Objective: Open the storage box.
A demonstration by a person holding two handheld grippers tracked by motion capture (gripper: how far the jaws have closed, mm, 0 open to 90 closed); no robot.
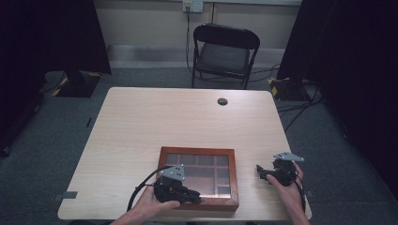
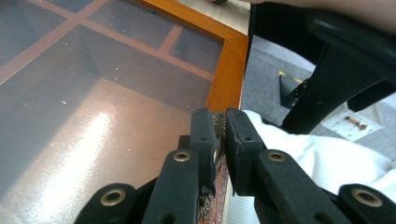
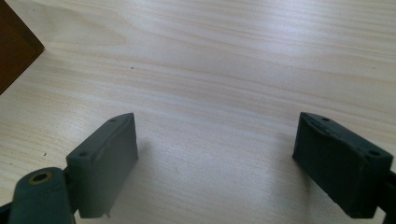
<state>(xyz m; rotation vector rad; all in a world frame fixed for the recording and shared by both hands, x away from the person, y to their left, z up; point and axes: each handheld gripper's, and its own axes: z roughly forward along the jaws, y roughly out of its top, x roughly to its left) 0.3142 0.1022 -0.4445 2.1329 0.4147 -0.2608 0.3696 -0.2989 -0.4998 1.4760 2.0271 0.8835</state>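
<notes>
A wooden box (image 1: 199,177) with a glass lid sits on the pale desk (image 1: 155,117). The left gripper (image 2: 219,135) has its fingers pinched on a small metal clasp (image 2: 218,125) at the box's front edge. The right gripper (image 3: 215,163) has its fingers wide apart, bare desk between them. A black chair (image 1: 224,51) stands past the desk on grey carpet (image 1: 33,173).

Left gripper (image 2: 219,140) fingers pinched; right gripper (image 3: 215,163) fingers spread.
</notes>
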